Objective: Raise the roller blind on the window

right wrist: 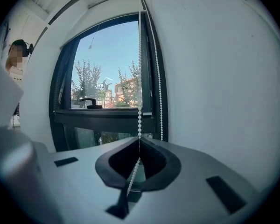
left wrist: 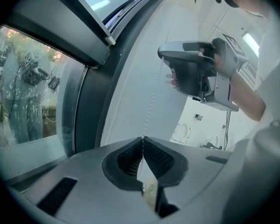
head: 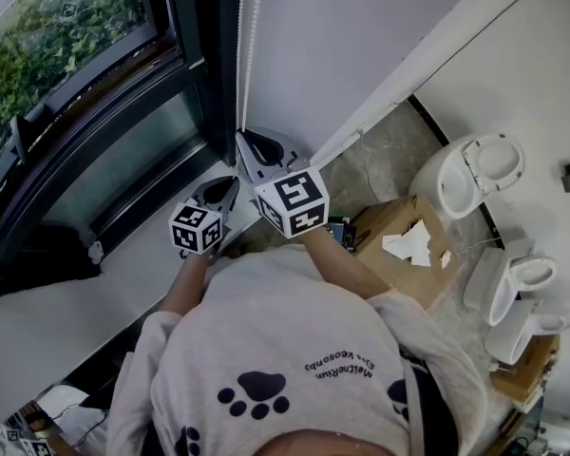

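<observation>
The bead chain (head: 245,46) hangs in a narrow strip between the dark window frame (head: 195,74) and a bare white wall (head: 361,36). The wall side is open and the frame side is tight. Both grippers are clamped on the chain, the right gripper (head: 250,145) just above the left gripper (head: 226,190), blocking its way up. The white sill (head: 114,274) lies under them. At the right, a cardboard box (head: 399,245) and toilets (head: 475,174) crowd the floor

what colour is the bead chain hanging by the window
White. The bead chain shows best in the right gripper view.
</observation>
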{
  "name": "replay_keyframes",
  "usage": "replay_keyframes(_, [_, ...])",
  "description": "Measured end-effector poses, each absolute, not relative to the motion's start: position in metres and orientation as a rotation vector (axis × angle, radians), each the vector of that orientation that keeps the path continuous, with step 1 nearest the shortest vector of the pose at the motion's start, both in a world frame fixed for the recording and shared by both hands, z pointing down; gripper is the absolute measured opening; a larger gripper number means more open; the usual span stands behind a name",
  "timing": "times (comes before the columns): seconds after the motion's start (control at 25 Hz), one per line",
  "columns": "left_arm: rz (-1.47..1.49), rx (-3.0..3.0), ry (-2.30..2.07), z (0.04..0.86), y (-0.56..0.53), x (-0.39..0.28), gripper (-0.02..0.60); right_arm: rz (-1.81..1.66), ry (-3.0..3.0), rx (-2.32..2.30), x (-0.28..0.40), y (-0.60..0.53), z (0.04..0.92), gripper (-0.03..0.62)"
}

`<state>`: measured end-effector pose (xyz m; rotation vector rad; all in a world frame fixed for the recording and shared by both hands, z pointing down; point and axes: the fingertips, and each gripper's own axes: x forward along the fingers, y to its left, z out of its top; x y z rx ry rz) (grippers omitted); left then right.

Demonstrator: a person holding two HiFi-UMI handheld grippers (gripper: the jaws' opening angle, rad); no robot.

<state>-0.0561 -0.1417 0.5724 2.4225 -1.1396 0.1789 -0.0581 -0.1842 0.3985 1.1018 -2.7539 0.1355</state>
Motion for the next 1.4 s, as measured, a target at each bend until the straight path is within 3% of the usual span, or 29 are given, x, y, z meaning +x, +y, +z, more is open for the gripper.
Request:
replay_keyframes(0.16, [0.235, 2.482, -1.082, 0.566, -0.139, -0.054, 0.023, 0.137, -2.748, 1.115, -0.057, -0.187, 0.398, 0.009])
replay_keyframes(0.24, [0.172, 2.493, -1.070, 0.553, -0.140, -0.057, 0.138, 0.139, -2.748, 1.123, -0.055, -0.189, 0.399, 0.009])
replay_keyframes(0.48, [-0.024, 2.553, -1.134, 0.472, -0.146, -0.078, 0.136, 0.134, -2.756, 1.127, -0.054, -0.192, 0.399, 0.009])
replay_keyframes(0.6, [-0.121, 2.696, -1.194, 0.398, -0.149, -0.082, 0.106, 0.124, -2.760, 1.129, -0.054, -0.192, 0.398, 0.009])
replay_keyframes(0.84, [-0.125, 2.873, -1.185, 0.297, -0.155, -0.070, 0.100, 0.118, -2.770, 1.123, -0.058, -0.189, 0.399, 0.009])
replay_keyframes(1.16, [-0.079, 2.993, -1.142, 0.240, -0.178, -0.048, 0.097, 0.101, -2.775, 1.095, -0.064, -0.184, 0.398, 0.009])
replay_keyframes(1.28, [-0.048, 3.011, -1.192, 0.231, -0.189, -0.046, 0.020, 0.091, -2.774, 1.096, -0.064, -0.184, 0.397, 0.009])
replay_keyframes(1.4, [-0.064, 3.002, -1.171, 0.232, -0.192, -0.044, 0.011, 0.083, -2.767, 1.105, -0.063, -0.186, 0.398, 0.009])
